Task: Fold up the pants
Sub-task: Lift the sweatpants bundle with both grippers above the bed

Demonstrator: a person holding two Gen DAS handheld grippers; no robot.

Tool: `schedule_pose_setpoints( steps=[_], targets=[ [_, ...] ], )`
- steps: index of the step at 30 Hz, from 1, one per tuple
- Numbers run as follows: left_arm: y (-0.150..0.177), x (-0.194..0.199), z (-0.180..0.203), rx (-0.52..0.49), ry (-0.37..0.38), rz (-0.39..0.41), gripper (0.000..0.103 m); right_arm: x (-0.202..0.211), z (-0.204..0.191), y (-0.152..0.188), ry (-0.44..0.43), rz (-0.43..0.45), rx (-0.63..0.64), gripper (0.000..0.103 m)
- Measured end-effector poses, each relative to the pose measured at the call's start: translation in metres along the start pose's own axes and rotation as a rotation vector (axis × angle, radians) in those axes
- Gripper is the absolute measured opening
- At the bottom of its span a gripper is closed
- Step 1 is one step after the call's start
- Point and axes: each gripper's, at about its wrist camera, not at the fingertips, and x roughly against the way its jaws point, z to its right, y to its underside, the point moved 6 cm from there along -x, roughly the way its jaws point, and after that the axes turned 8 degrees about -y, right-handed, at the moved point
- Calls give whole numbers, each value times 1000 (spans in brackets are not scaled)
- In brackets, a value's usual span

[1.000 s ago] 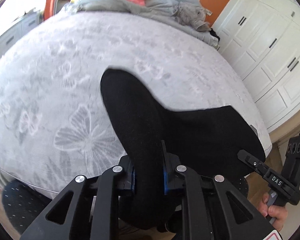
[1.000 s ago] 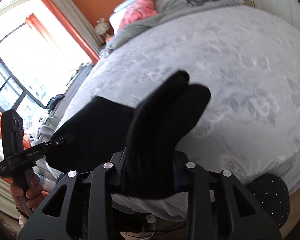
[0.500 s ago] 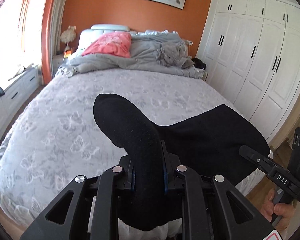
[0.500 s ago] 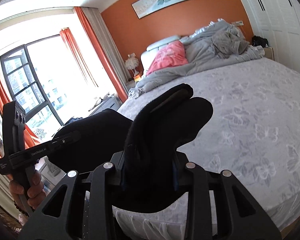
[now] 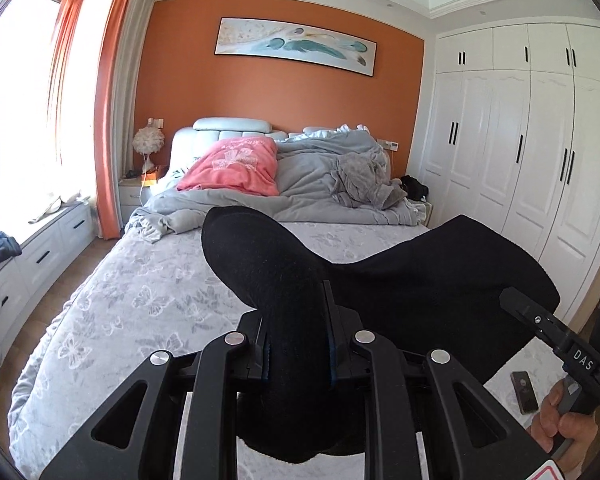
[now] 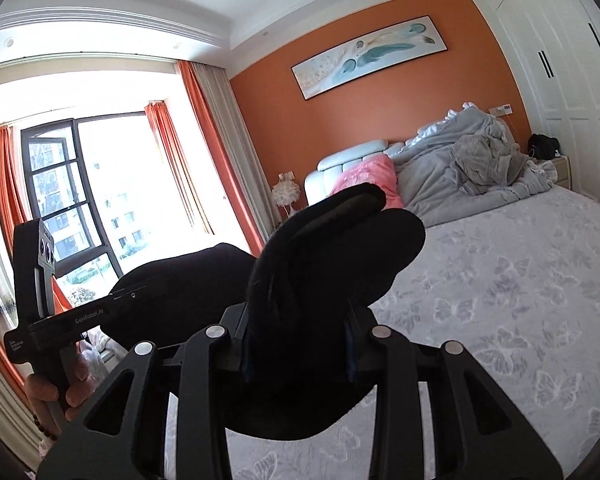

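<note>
Both grippers are rising higher above the bed (image 5: 148, 304) than a second ago, left gripper (image 5: 296, 344) and right gripper (image 6: 296, 344) each clenching the black pants (image 5: 420, 284), hanging unfolded, all folding remaining.

A bed (image 5: 148, 300) fills the middle of the room. At its far end a pillow (image 5: 236, 166) lies left of a heaped duvet (image 5: 320, 176), both against the headboard (image 5: 232, 126). A picture (image 5: 296, 46) hangs above. Windows (image 6: 72, 200) stand left of the bed, wardrobes (image 5: 540, 140) right. Pants (image 5: 420, 280) hang above the near end.
</note>
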Motion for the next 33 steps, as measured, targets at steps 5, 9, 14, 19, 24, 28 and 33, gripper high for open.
schedule_pose_setpoints(
  steps=[5,9,14,19,24,28,33],
  targets=[
    [-35,-43,-16,7,-1,55,17,-45,18,-27,-24,36,15,32],
    [-60,-76,-22,-10,-14,97,17,-75,36,-44,-36,60,15,32],
    [-83,-116,-26,-21,-34,125,17,-114,60,-60,-37,88,26,32],
    [-91,-158,-30,-26,-67,114,17,-150,83,-59,-28,77,26,32],
    [-89,-207,-38,-15,-90,73,18,-188,106,-47,-10,42,23,32],
    [-77,-243,-45,-7,-109,37,18,-213,122,-31,5,12,10,32],
    [-56,-285,-52,-13,-123,-2,18,-239,142,-7,25,-30,-9,32]
  ],
)
